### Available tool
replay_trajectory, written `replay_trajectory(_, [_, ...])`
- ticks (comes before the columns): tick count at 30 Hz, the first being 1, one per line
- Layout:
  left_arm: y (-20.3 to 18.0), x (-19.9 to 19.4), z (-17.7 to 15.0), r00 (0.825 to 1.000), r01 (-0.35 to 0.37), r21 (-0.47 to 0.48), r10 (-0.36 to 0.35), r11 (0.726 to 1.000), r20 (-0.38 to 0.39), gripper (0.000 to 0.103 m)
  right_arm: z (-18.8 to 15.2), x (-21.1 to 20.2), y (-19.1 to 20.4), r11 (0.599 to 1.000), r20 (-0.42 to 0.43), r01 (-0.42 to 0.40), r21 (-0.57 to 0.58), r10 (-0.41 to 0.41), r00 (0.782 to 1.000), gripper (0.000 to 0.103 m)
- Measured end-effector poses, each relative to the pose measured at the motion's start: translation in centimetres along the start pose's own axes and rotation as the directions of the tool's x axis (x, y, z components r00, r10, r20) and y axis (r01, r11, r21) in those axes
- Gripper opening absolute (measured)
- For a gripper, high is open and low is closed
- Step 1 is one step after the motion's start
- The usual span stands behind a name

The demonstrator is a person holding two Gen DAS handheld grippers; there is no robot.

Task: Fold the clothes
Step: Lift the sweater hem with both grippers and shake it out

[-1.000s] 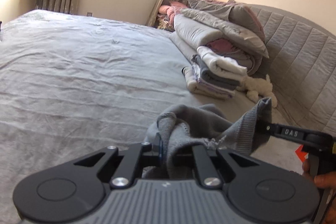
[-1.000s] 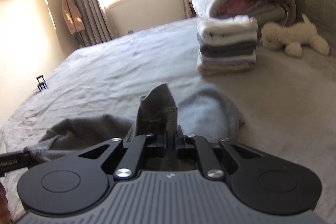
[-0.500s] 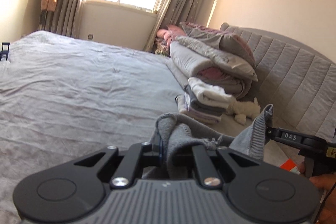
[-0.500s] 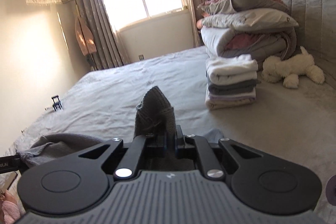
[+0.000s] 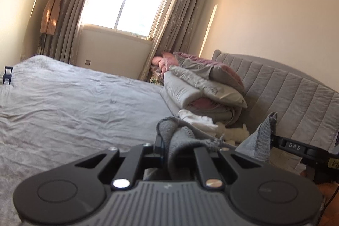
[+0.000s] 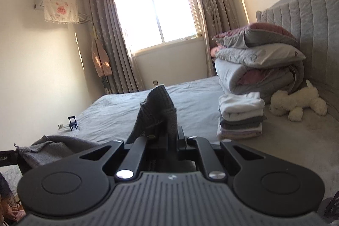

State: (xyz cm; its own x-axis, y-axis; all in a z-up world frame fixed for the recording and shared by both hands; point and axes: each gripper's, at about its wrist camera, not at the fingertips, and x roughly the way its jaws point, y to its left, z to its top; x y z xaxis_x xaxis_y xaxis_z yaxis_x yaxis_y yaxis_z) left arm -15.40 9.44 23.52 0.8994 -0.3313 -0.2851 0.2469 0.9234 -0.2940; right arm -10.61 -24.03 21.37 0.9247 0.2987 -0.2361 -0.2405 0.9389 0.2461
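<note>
A grey knit garment (image 5: 180, 137) is held up off the bed by both grippers. My left gripper (image 5: 178, 149) is shut on one bunched edge of it. My right gripper (image 6: 167, 135) is shut on another ribbed edge (image 6: 156, 111), which stands up above the fingers. In the left wrist view the right gripper (image 5: 275, 139) shows at the right with cloth (image 5: 260, 141) pinched in it. In the right wrist view the left gripper's end (image 6: 8, 159) shows at the far left with cloth (image 6: 48, 147) hanging from it. The rest of the garment hangs below, hidden.
The grey bed (image 5: 74, 103) lies ahead. A stack of folded clothes (image 6: 241, 118) sits near the headboard (image 6: 313, 35), beside piled duvets and pillows (image 6: 258, 63) and a white plush toy (image 6: 298, 103). A small dark stand (image 6: 72, 122) sits on the bed's far left.
Both grippers have risen and tilted upward with the garment, lifting it off the bed. The views now show more wall, window and ceiling.
</note>
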Motion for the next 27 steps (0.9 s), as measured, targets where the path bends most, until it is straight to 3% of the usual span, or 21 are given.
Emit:
replay_trajectory(9, [-1.9, -4.7, 2.9, 0.996, 0.009, 0.032, -0.012, 0.999, 0.087, 0.008, 2.8, -3.3, 1.4, 0.999, 0.094, -0.039, -0.037, 0.043, 0.995, 0.008])
replay_trajectory(16, [-3.2, -7.2, 4.4, 0.992, -0.002, 0.059, -0.005, 0.998, 0.123, 0.008, 4.0, -4.7, 2.0, 0.996, 0.117, -0.070, -0.048, 0.076, 0.990, 0.008])
replay_trajectory(21, [-1.7, -4.8, 3.9, 0.997, -0.026, 0.034, 0.024, 0.999, 0.071, 0.008, 3.5, -3.5, 2.1, 0.995, 0.086, -0.071, -0.066, 0.076, 0.993, 0.008])
replay_trajectory(27, [1.8, 1.4, 2.1, 0.996, -0.089, -0.024, 0.088, 0.996, -0.024, 0.008, 1.0, 2.1, 0.9, 0.998, -0.021, -0.050, -0.034, 0.049, 0.999, 0.008])
